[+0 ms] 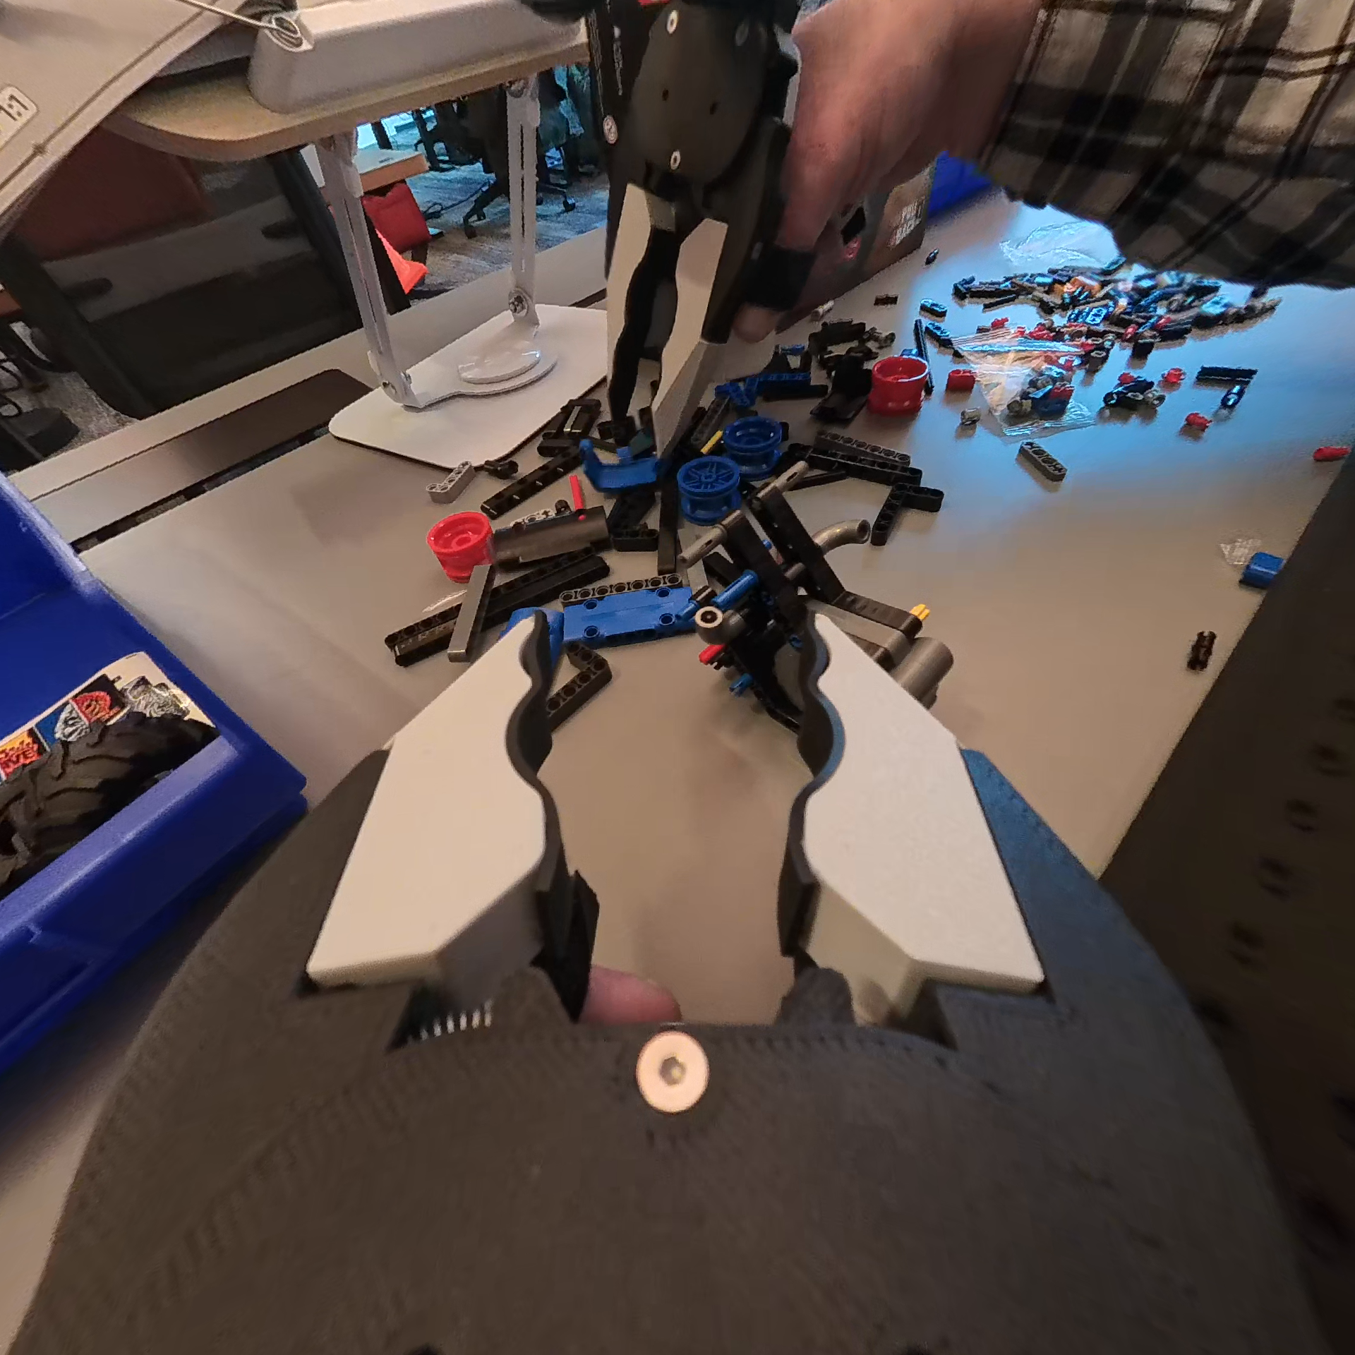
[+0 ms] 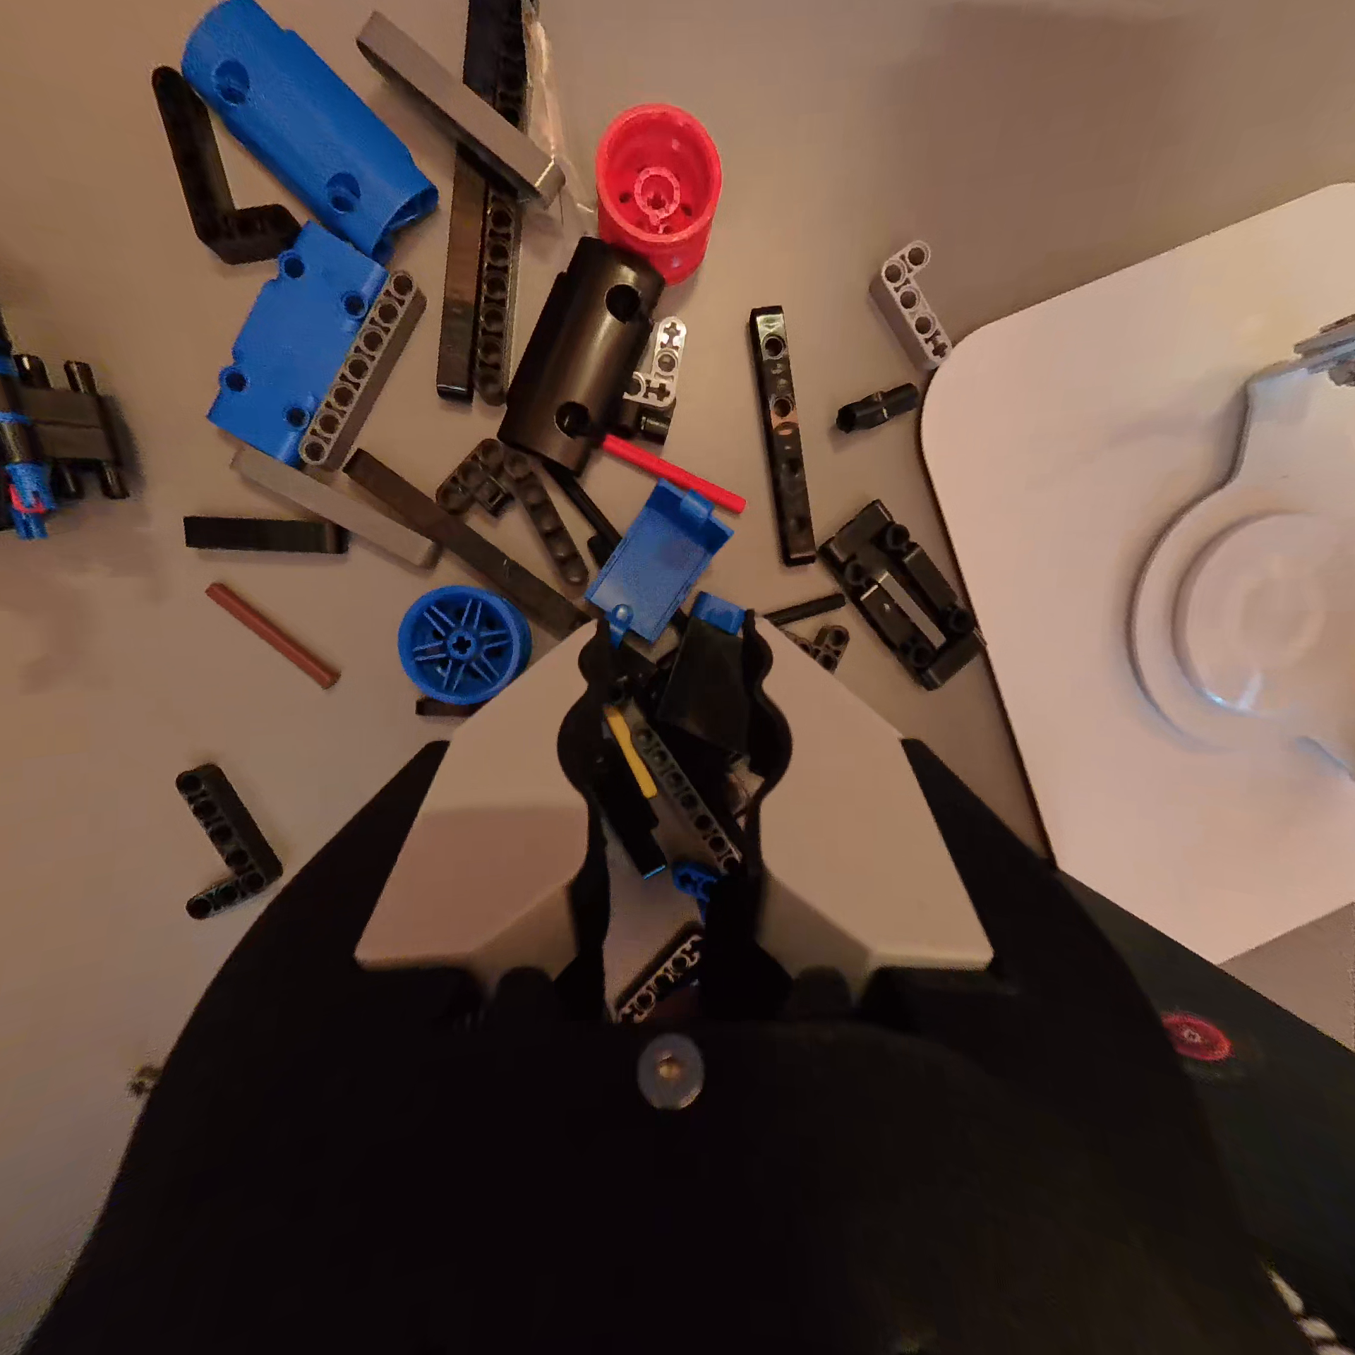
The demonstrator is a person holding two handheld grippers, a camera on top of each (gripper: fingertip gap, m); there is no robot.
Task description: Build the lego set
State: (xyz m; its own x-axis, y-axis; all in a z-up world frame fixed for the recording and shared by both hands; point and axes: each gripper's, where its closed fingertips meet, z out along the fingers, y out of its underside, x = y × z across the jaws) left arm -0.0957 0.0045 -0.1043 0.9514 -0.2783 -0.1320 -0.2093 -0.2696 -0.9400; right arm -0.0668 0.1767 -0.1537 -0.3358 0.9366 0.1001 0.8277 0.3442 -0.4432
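At the far left of the left wrist view, a blue bin [image 1: 147, 792] sat at the frame's edge with black tyres inside. Right of it, in the lower centre, the left gripper [image 1: 674, 660] hung with its jaws wide apart and nothing between them, aimed at a partly built black assembly [image 1: 770, 586] lying just past its tips. Above that, in the middle of the frame, the loose lego pieces spread across the grey table [image 1: 1063, 696]: a red wheel hub [image 1: 460, 542], blue rims, black beams. The right gripper [image 1: 645, 432] came down from the top centre into that pile, a hand in a plaid sleeve on its handle. A second scatter of small parts lay at the upper right.

In the right wrist view, a blue rim [image 2: 463, 645] lay left of centre. At centre the right gripper's jaws stood nearly together around a small black panel [image 2: 715, 685], with a blue curved panel [image 2: 656, 561] touching just above; whether they were truly clamped on it I cannot tell. A white stand base [image 2: 1100, 550] filled the right.

The pieces looked light, rigid and smooth-faced, so likely slippery; flat opposite faces would probably give the surest hold.
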